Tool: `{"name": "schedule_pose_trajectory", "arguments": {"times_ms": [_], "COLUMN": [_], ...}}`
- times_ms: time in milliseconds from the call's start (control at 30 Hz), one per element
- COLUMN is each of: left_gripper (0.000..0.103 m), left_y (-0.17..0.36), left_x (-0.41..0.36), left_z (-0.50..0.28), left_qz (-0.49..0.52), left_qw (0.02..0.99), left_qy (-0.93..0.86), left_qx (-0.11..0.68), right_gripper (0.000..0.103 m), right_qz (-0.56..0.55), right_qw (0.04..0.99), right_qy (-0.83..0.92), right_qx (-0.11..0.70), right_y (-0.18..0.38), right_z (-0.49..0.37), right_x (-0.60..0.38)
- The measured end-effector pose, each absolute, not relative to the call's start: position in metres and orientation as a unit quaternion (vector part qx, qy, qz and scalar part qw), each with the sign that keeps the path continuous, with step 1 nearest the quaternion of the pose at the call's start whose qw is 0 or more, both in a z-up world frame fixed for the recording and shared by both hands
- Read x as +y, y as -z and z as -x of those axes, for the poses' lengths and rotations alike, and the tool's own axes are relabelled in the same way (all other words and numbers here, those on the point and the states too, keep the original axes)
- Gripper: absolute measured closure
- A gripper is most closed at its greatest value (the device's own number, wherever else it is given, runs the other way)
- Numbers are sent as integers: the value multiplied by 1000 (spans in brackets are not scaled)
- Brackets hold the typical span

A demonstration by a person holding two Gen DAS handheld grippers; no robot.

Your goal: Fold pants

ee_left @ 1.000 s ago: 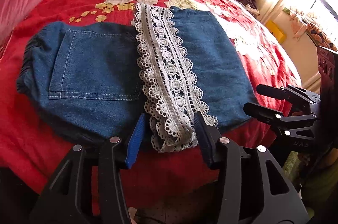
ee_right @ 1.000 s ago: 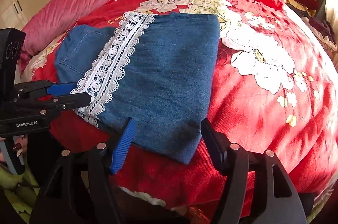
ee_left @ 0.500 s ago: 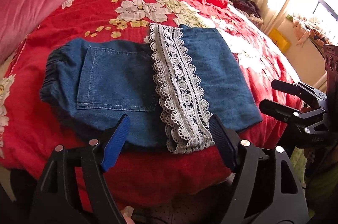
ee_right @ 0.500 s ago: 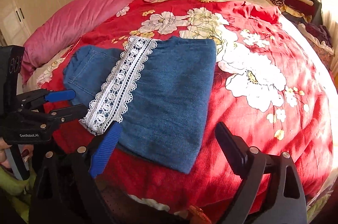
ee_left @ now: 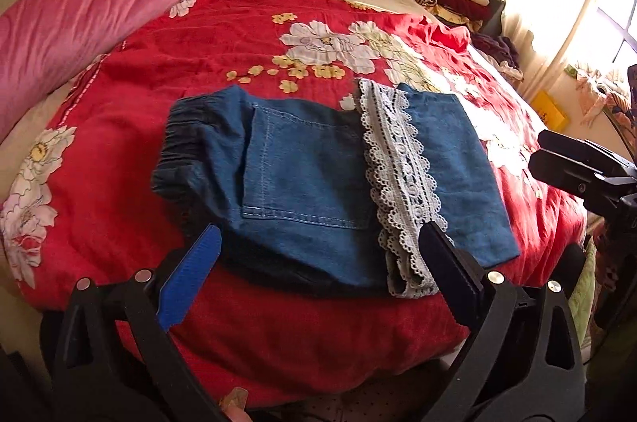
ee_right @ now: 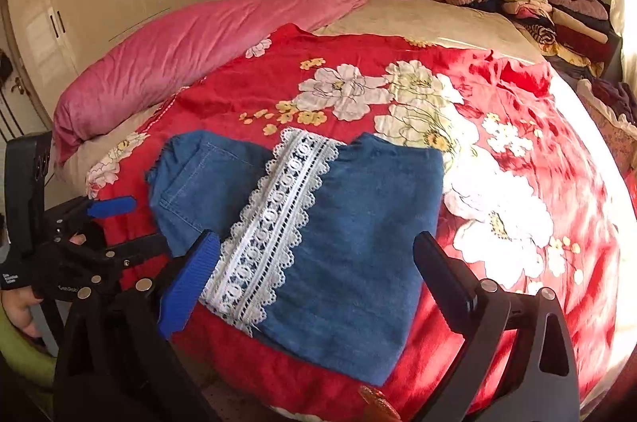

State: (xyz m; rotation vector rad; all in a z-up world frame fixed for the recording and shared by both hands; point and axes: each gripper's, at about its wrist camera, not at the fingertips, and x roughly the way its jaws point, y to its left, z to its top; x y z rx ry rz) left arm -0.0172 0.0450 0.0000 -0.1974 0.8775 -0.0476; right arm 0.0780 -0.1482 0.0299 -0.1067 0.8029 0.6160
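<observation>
Folded denim pants lie flat on the red floral blanket, near the blanket's near edge. All places below are taken from the pants.

Left wrist view: left tool hangs above the near edge of the pants, jaws spread wide, nothing between the pads. Blue pad sits off the near-left corner, black pad over the near end of the lace band. A second ago the pads were closed in on the lace end; the jaws have just been opening and now stand clear of the cloth. The pants look smaller and sit further up the view than before, so the left tool has pulled back and up.

Right wrist view: right tool also wide open, empty, over the near edge of the pants. Its jaws have just been opening as well. A second ago the denim corner lay between narrower pads; now the pads flank a broader stretch of cloth without touching it. More of the bed is visible than before.

Pants unchanged in shape across the frames: waistband left, back pocket up, lace band running across the fold, plain denim panel right of it.

Beyond the pants: pink duvet at far left, stack of folded clothes at far right.
</observation>
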Motion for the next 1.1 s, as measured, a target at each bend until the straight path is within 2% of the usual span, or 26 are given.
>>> {"name": "schedule_pose_trajectory", "arguments": {"times_ms": [567, 933, 967, 1033, 1067, 1100], "left_gripper": [10, 10, 12, 24, 43, 53], "left_y": [30, 44, 46, 47, 49, 52], "left_x": [123, 128, 127, 125, 124, 124], "left_z": [20, 13, 12, 9, 7, 6], "left_qz": [198, 222, 224, 222, 225, 232], "left_qw": [883, 874, 873, 875, 874, 871], "left_qy": [-39, -38, -34, -30, -24, -16], "left_qx": [423, 430, 431, 429, 430, 432], "right_gripper": [6, 6, 6, 6, 6, 6], "right_qz": [107, 129, 131, 136, 141, 146], "right_qw": [839, 809, 806, 799, 795, 789], "right_qy": [-372, -411, -416, -423, -426, -430], "right_qx": [381, 399, 400, 404, 408, 413], "right_y": [-40, -27, -26, -21, -18, -15], "right_z": [-127, -144, -145, -148, -151, -153], "right_x": [-35, 19, 24, 35, 41, 47]}}
